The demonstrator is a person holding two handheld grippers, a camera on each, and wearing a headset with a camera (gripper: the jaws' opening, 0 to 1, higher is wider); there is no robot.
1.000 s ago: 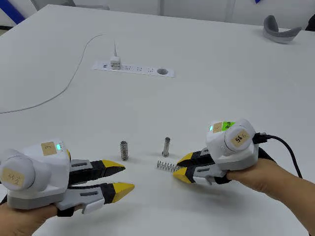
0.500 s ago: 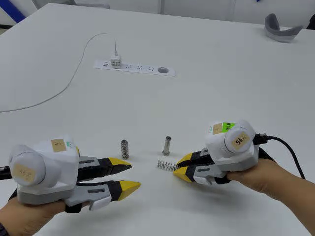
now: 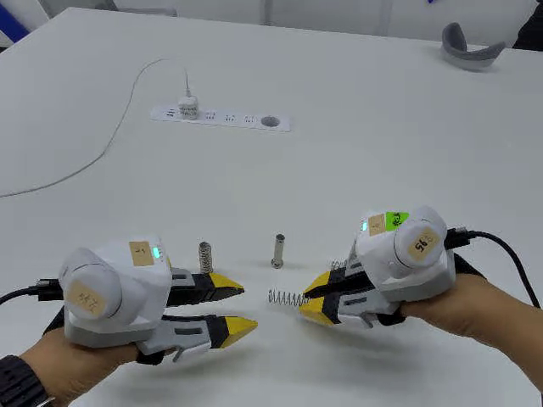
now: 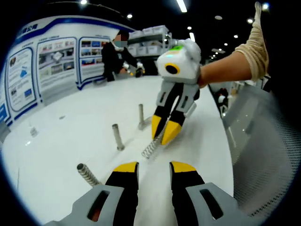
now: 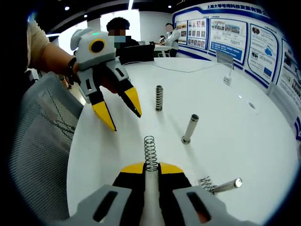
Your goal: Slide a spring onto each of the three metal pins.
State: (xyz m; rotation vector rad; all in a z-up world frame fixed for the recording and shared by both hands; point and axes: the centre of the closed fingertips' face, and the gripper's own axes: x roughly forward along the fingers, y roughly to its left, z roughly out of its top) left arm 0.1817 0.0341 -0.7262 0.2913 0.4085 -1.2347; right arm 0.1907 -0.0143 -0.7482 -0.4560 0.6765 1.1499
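The right gripper (image 3: 310,302) is clamping its yellow-tipped jaws on one end of a loose silver coil spring (image 3: 286,297). The rest of the spring is sticking out level over the white tabletop (image 3: 339,170), toward the left gripper (image 3: 248,307). The left gripper is hovering with its jaws apart and nothing between them, its tips near the spring's free end. A bare upright grey metal pin (image 3: 278,251) is standing just behind the held spring, between the two grippers. An upright metal pin already wearing a spring (image 3: 204,256) is standing beside the left gripper. In the right gripper view, a third metal pin (image 5: 225,185) is showing coils around one end, close beside the right gripper; whether it is upright I cannot tell.
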